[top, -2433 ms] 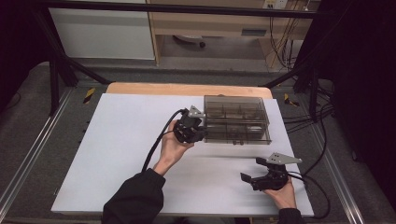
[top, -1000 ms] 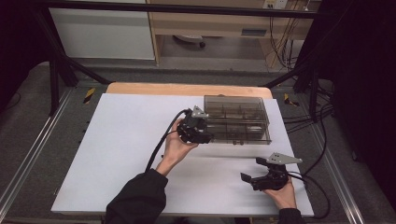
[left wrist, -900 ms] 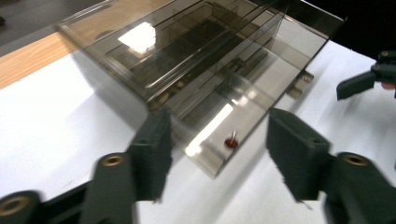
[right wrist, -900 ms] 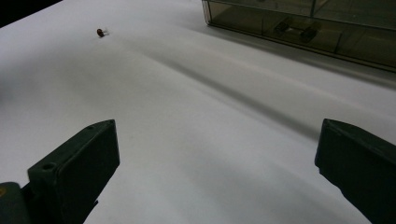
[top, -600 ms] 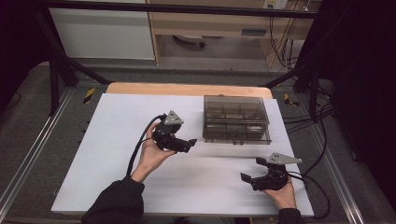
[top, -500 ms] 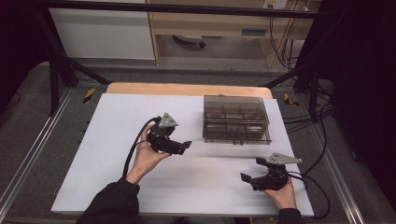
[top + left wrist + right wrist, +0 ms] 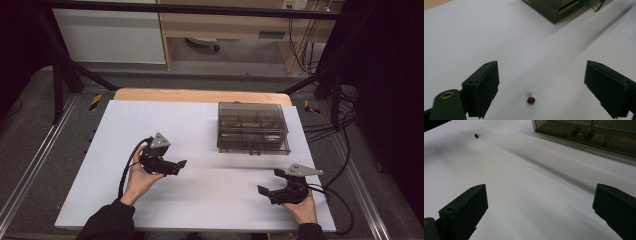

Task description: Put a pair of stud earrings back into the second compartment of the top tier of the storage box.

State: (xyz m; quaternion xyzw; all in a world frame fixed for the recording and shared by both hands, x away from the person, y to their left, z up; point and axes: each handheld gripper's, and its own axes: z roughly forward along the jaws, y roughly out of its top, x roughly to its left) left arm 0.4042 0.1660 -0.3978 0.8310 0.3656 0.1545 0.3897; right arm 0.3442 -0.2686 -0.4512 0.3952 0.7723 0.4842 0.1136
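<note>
Fingers of my left gripper (image 7: 181, 163) stand wide apart with nothing between them, low over the white tabletop (image 7: 210, 200) at its left middle. In the left gripper view a small red bead (image 7: 531, 100) with a tiny silver loop lies on the tabletop between them, touching neither. Farther right and far sits the smoky clear compartment box (image 7: 253, 127), well apart from the bead. At the near right, my right gripper (image 7: 267, 185) holds its fingers spread wide too, gripping nothing.
</note>
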